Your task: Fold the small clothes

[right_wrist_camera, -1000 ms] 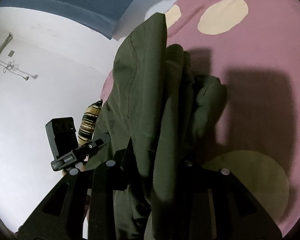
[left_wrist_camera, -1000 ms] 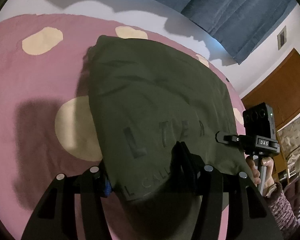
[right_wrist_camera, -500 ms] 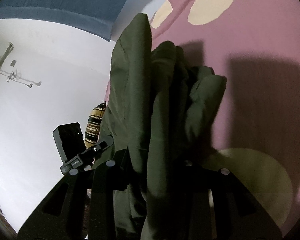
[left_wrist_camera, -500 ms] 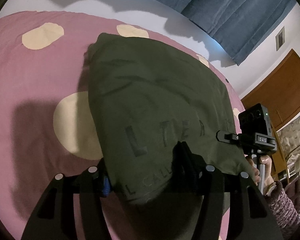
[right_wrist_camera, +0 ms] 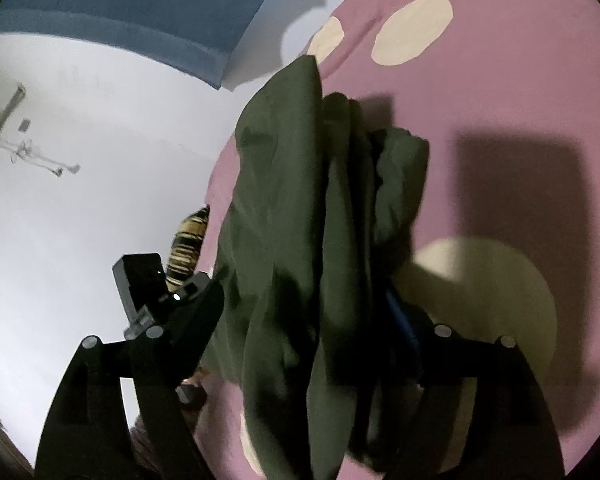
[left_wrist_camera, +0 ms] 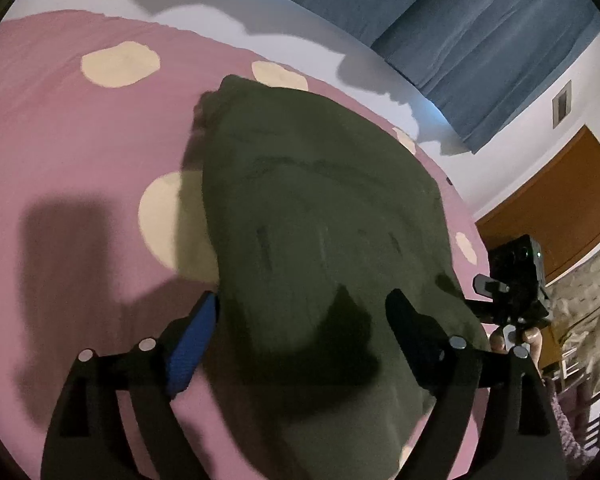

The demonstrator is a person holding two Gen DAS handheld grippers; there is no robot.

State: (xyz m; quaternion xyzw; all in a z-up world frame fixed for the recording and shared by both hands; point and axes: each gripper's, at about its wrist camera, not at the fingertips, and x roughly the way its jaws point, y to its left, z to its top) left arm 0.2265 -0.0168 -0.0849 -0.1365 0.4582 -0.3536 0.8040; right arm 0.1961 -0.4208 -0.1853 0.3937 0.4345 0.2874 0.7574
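The dark green garment (left_wrist_camera: 324, 216) lies folded on the pink bedspread (left_wrist_camera: 80, 152) with cream spots. The left gripper (left_wrist_camera: 304, 308) and the right gripper (right_wrist_camera: 304, 300) are both opening; the cloth sits between their jaws, no longer pinched.

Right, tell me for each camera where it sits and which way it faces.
Left wrist: on the left gripper, looking along its opening jaws and down at the green garment on the pink bedspread, curtain behind; the right gripper and a hand show at the right.
Right wrist: on the right gripper, jaws opening around the bunched garment, facing a white wall; the left gripper shows at the left.
Shared: garment, bedspread, curtain, each other's gripper.
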